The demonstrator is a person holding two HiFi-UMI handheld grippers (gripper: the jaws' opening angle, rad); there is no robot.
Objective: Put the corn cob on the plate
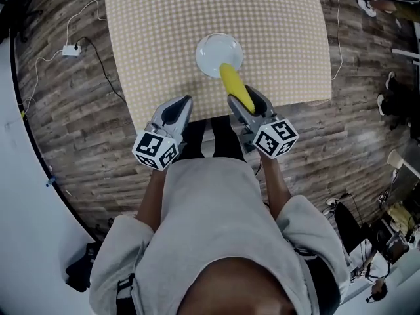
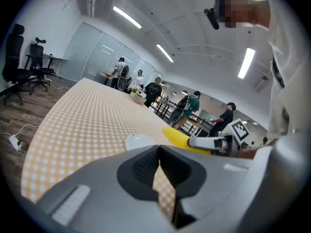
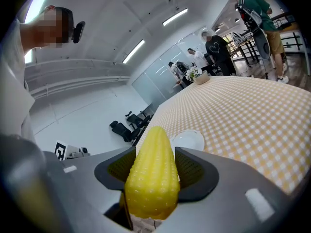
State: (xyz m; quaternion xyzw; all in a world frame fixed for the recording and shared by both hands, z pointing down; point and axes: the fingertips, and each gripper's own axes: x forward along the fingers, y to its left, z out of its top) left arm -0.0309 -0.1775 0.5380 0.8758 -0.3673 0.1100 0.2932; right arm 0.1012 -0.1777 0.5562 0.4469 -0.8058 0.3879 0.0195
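Right gripper (image 3: 155,154): jaws clamped on the corn cob (image 3: 150,178), one pad on each side of the thick end. The cob's narrow tip sticks out past the jaws and points to the far side. The jaws stand wide, since the cob fills the gap.

Left gripper (image 2: 159,153): jaws narrow, the tips meet and nothing is between them. Only a thin slit behind the tips shows the checked cloth.

In the head view the cob's tip overlaps the near rim of the white plate (image 1: 211,48). No view shows whether the cob touches the plate. In the left gripper view the cob is just right of the plate and looks clear of the cloth. The plate is round and has nothing on it.

The plate sits near the middle of the surface (image 1: 275,31), which is covered by a beige and white checked cloth. Both grippers are at the surface's near edge, the left one well left of the plate and over the cloth. Each gripper carries a marker cube (image 1: 275,138) at its rear.

The person wears a grey sweatshirt (image 1: 210,228). Around the surface is a wood plank floor (image 1: 72,130). A white power strip (image 1: 71,50) with a cable lies on the floor to the left. Black office chairs (image 2: 19,67) stand at far left, and several people (image 2: 154,92) stand beyond the far end.
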